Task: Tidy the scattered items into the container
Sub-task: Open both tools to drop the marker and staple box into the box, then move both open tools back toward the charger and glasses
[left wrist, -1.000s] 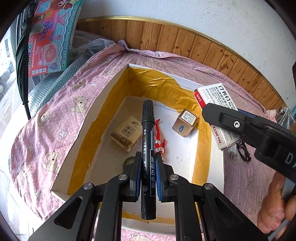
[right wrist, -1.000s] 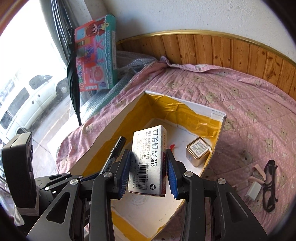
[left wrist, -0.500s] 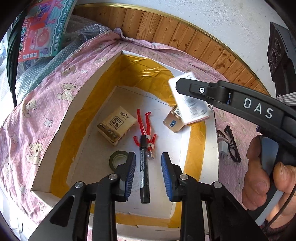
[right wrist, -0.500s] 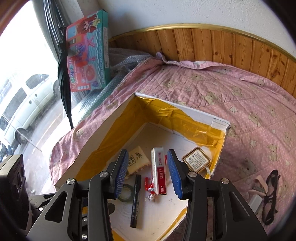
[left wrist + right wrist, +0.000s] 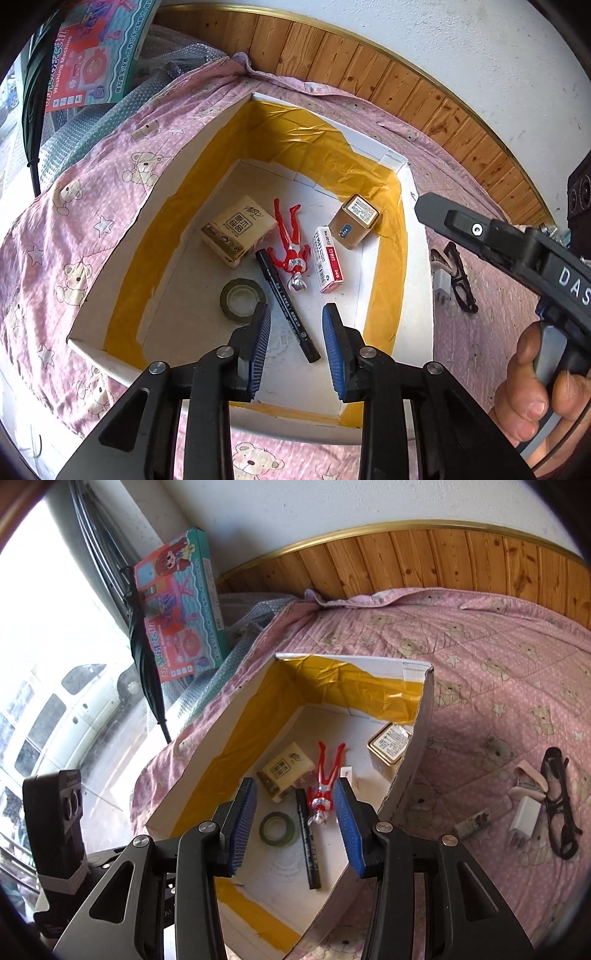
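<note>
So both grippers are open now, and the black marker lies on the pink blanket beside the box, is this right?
Not quite. The black marker lies inside the box, on its white floor beside the red figure, as the left wrist view shows. Both grippers are indeed open.

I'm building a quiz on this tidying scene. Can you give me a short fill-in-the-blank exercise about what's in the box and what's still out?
1. The black marker lies inside the ____.
2. Both the left gripper and the right gripper are ____.
3. The glasses lie on the ____ quilt.
4. The toy figure is mostly ____ in colour.

Missing words: box; open; pink; red
</note>
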`<action>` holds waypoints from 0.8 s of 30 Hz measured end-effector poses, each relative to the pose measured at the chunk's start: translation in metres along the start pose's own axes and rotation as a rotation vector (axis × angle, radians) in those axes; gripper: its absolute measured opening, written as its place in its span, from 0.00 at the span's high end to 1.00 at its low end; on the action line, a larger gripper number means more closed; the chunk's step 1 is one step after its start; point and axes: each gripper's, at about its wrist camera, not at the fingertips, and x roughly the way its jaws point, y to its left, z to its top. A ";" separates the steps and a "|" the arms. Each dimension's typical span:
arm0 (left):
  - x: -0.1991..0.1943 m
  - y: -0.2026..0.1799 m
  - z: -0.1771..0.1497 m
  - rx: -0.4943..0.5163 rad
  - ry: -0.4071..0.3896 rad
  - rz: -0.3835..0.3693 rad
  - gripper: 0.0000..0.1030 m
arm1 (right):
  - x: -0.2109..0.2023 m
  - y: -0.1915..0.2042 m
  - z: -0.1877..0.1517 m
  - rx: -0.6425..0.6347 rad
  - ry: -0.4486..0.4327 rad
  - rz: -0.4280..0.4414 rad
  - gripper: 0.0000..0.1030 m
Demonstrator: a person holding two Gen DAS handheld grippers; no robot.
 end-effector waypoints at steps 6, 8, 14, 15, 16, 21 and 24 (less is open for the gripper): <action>-0.018 -0.008 -0.010 0.010 -0.017 -0.006 0.70 | -0.014 0.011 -0.024 0.005 0.006 0.028 0.55; -0.025 -0.012 -0.013 0.018 -0.026 -0.007 0.70 | -0.021 0.014 -0.031 0.007 0.003 0.034 0.55; -0.047 -0.024 -0.022 0.041 -0.055 -0.007 0.70 | -0.046 0.019 -0.051 0.018 -0.018 0.051 0.55; -0.050 -0.026 -0.023 0.045 -0.060 -0.008 0.70 | -0.050 0.020 -0.054 0.017 -0.022 0.052 0.55; -0.053 -0.029 -0.025 0.052 -0.063 -0.010 0.70 | -0.055 0.020 -0.057 0.018 -0.026 0.052 0.55; -0.066 -0.046 -0.036 0.087 -0.078 -0.014 0.70 | -0.079 0.019 -0.073 0.031 -0.050 0.059 0.55; -0.071 -0.057 -0.043 0.112 -0.081 -0.018 0.70 | -0.092 0.017 -0.084 0.038 -0.064 0.059 0.55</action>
